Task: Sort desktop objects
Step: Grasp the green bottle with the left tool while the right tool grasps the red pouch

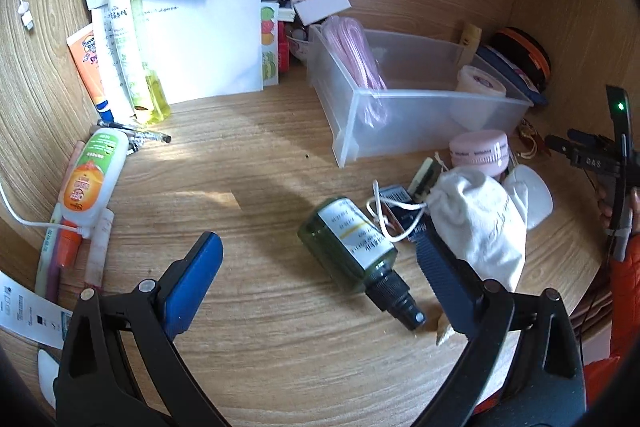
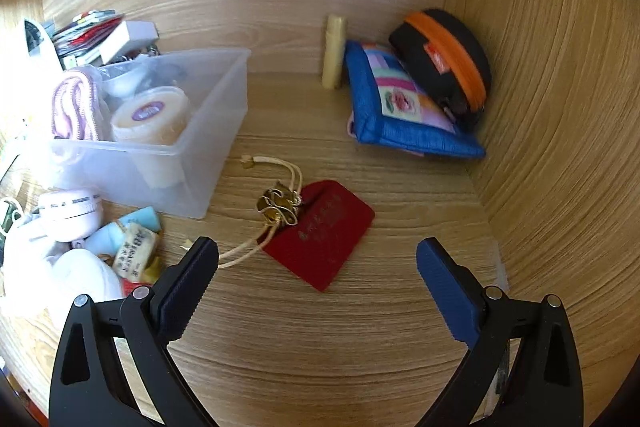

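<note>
In the left wrist view my left gripper (image 1: 320, 259) is open over the wooden desk; a dark green spray bottle (image 1: 352, 247) lies on its side between the fingers, untouched. A white drawstring pouch (image 1: 484, 223) lies by the right finger. A clear plastic bin (image 1: 400, 107) holds a pink cord bundle (image 1: 356, 55) and a cream jar (image 1: 480, 83). In the right wrist view my right gripper (image 2: 318, 259) is open and empty just above a red pouch (image 2: 320, 235) with a gold charm and cord (image 2: 280, 207). The bin (image 2: 216, 147) stands to its left.
Yellow spray bottle (image 1: 128, 39), tubes and a white bottle (image 1: 94, 175) lie at the left. Papers (image 1: 200, 27) lean on the back wall. A pink jar (image 1: 478, 151) sits by the bin. A blue patchwork pouch (image 2: 400, 107) and black-orange case (image 2: 444, 63) fill the right corner.
</note>
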{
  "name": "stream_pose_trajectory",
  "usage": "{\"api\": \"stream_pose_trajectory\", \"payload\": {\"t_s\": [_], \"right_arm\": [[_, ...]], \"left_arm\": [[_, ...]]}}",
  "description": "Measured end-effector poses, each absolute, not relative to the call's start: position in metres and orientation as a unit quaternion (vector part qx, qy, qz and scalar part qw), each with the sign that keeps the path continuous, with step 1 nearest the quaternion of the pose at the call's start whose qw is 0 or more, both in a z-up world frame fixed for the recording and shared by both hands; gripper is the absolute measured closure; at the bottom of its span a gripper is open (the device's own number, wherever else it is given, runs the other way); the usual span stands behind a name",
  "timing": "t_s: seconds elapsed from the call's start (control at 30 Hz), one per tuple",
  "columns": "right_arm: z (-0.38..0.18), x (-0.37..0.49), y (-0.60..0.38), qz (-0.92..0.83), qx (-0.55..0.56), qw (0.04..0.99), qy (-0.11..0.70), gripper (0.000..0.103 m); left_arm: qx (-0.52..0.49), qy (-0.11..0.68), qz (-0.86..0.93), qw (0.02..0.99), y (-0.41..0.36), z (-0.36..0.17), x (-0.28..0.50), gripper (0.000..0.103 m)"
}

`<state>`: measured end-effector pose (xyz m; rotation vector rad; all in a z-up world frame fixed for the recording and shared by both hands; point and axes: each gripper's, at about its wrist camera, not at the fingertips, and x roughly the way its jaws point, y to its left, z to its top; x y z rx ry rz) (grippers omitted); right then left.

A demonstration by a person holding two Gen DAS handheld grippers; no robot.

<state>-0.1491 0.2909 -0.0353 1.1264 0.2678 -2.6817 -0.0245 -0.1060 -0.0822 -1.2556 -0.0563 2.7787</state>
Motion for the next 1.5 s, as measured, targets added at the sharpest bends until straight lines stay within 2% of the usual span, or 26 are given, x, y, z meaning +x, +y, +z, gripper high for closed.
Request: {"api": "stream_pose_trajectory", "payload": {"t_s": [0.37,0.53,0.73,0.9,1.03,1.13,1.2,1.37,1.5], "right_arm": [[-0.06,-0.191,0.291,-0.881,0.454,0.122,0.048,0.004],[-0.063,-0.182,0.279,-0.887,0.438,0.129,0.075,0.007],[-0.064,-0.172,0.262,-0.88,0.432,0.165,0.111,0.026],[-0.064,-0.172,0.266,-0.879,0.436,0.171,0.094,0.03],[-0.063,-0.17,0.27,-0.882,0.433,0.163,0.09,0.046],[-0.061,-0.166,0.273,-0.883,0.429,0.171,0.087,0.057],[-0.061,-0.164,0.271,-0.883,0.427,0.174,0.091,0.063],[-0.059,-0.158,0.271,-0.882,0.424,0.18,0.098,0.075],[-0.058,-0.154,0.263,-0.883,0.419,0.186,0.098,0.079]], "left_arm": [[-0.448,-0.016,0.892,0.053,-0.103,-0.109,-0.038,0.004],[-0.453,-0.014,0.89,0.047,-0.104,-0.117,-0.052,0.004],[-0.443,-0.013,0.895,0.049,-0.101,-0.114,-0.056,0.004],[-0.435,0.009,0.899,0.044,-0.098,-0.114,-0.055,0.004],[-0.429,0.018,0.902,0.048,-0.098,-0.113,-0.055,0.005],[-0.426,0.017,0.903,0.049,-0.097,-0.112,-0.054,0.012],[-0.429,0.012,0.902,0.05,-0.097,-0.113,-0.054,0.022],[-0.43,0.005,0.902,0.049,-0.099,-0.113,-0.052,0.032],[-0.428,0.003,0.902,0.046,-0.101,-0.114,-0.05,0.043]]}}
